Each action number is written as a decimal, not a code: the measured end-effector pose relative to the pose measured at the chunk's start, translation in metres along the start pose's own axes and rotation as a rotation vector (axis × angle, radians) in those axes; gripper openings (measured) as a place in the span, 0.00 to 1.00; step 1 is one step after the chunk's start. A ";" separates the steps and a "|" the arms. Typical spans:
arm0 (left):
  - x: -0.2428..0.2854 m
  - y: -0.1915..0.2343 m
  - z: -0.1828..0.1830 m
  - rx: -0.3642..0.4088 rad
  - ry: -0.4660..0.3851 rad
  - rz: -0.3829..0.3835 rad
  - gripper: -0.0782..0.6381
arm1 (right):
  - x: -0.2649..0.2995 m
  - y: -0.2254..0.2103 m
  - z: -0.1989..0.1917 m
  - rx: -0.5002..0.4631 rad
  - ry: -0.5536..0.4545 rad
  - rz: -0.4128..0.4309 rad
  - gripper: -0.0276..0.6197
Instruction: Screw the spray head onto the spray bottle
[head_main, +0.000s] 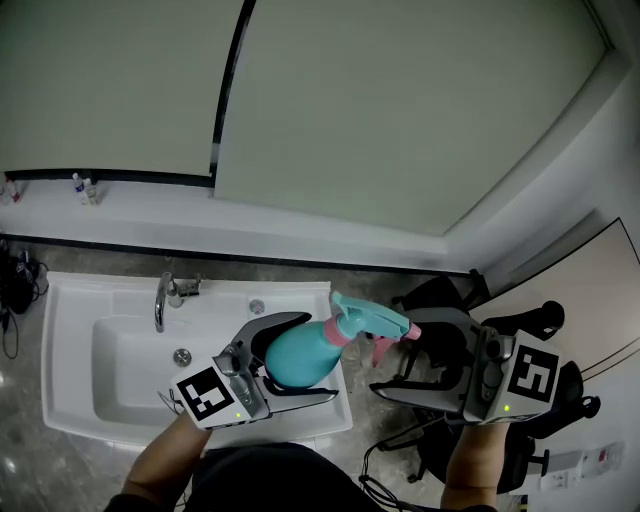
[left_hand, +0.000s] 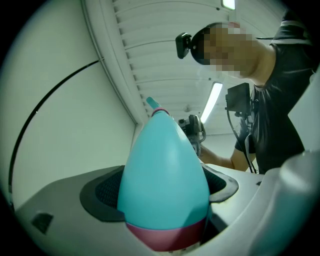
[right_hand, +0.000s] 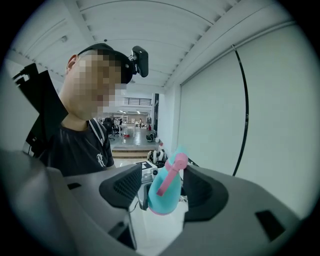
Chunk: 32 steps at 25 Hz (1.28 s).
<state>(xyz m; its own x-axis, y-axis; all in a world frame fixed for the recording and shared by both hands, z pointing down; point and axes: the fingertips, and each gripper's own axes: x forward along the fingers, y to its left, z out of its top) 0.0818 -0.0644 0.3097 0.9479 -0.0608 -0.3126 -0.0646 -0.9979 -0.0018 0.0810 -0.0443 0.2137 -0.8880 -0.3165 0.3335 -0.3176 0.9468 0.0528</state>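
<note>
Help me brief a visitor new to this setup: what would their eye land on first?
The teal spray bottle, clamped in the left gripper over the right edge of the white sink, draws the eye first. Its spray head with a pink trigger points toward the right gripper, whose open jaws stand on either side of the trigger.

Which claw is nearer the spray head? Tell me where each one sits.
Right. The right claw has its open jaws either side of the spray head, not visibly gripping it. The left claw is clamped lower down, on the spray bottle.
</note>
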 end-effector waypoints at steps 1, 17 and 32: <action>0.000 0.001 -0.001 -0.010 -0.005 0.005 0.72 | 0.002 0.001 0.002 -0.002 0.007 -0.011 0.44; 0.007 -0.014 0.002 -0.039 -0.064 -0.080 0.72 | 0.033 -0.020 0.010 0.253 -0.176 -0.024 0.26; -0.001 0.040 -0.029 0.254 0.235 0.428 0.72 | 0.041 -0.057 -0.022 0.237 0.071 -0.352 0.25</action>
<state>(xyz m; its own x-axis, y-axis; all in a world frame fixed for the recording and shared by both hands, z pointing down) 0.0869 -0.1053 0.3377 0.8624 -0.4928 -0.1158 -0.5058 -0.8477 -0.1596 0.0696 -0.1100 0.2454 -0.6892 -0.6054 0.3981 -0.6723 0.7392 -0.0397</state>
